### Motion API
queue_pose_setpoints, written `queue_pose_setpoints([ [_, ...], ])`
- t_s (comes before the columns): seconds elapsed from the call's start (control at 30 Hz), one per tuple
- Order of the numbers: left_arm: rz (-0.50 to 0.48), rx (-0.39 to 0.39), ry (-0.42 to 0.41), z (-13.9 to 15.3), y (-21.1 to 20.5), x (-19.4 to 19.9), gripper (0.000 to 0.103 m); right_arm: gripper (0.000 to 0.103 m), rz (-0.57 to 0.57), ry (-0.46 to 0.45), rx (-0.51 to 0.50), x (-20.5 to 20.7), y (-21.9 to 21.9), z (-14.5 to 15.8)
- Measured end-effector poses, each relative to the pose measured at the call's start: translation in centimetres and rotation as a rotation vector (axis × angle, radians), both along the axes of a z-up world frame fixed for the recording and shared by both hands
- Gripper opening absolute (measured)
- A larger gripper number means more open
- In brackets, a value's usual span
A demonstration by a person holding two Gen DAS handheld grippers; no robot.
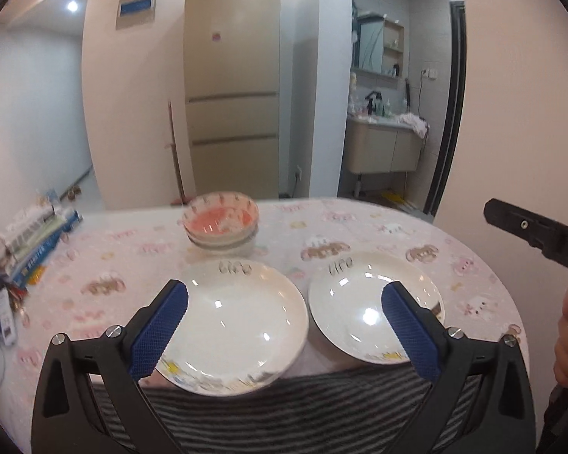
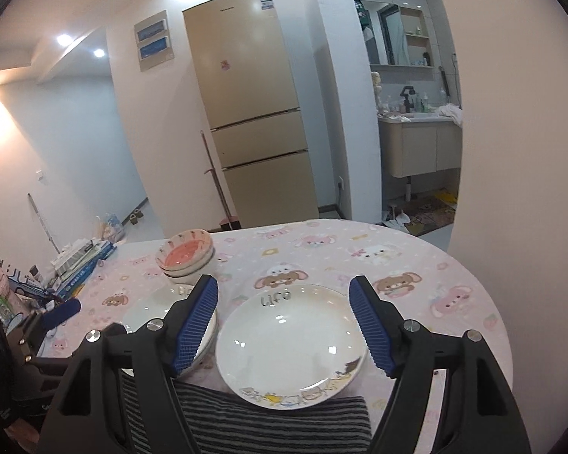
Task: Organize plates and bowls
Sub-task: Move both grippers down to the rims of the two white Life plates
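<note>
On table (image 1: 359,223): two plates (image 1: 234,325) upright, lettering far; both grippers' fingers (image 2: 197,325) wide, empty

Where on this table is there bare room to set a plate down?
Free: the cloth right of the right plate out to the table edge, and behind it. Crowded: the left edge with boxes; bowl stack behind the left plate.

Beige three-door fridge (image 2: 253,113) against a white wall (image 2: 151,143) — ceiling spotlights (image 1: 72,6) glowing, bathroom alcove to the right with vanity cabinet (image 1: 382,149) and mirror (image 1: 371,43); pale floor (image 2: 144,223) beyond.
</note>
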State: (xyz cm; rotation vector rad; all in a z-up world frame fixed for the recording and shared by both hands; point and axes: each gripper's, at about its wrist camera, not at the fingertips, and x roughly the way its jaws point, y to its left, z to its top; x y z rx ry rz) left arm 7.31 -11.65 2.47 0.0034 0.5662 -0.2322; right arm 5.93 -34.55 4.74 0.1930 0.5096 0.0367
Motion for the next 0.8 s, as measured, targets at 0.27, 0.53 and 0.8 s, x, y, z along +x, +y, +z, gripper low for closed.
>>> queue_pose_setpoints([
  [0.27,0.035,-0.189,0.400,-6.8,-2.5,3.2,0.097,0.074,-0.023,0.188,0.104,2.0,-3.4,-5.6],
  [0.53,0.085,-0.153,0.492,-8.6,-4.0,4.4,0.096,0.070,0.028,0.331,0.270,4.8,-6.2,-10.7],
  [0.8,0.095,-0.186,0.610,-11.1,-5.1,5.8,0.069,0.058,0.106,0.482,0.391,7.6,-7.7,-15.1],
])
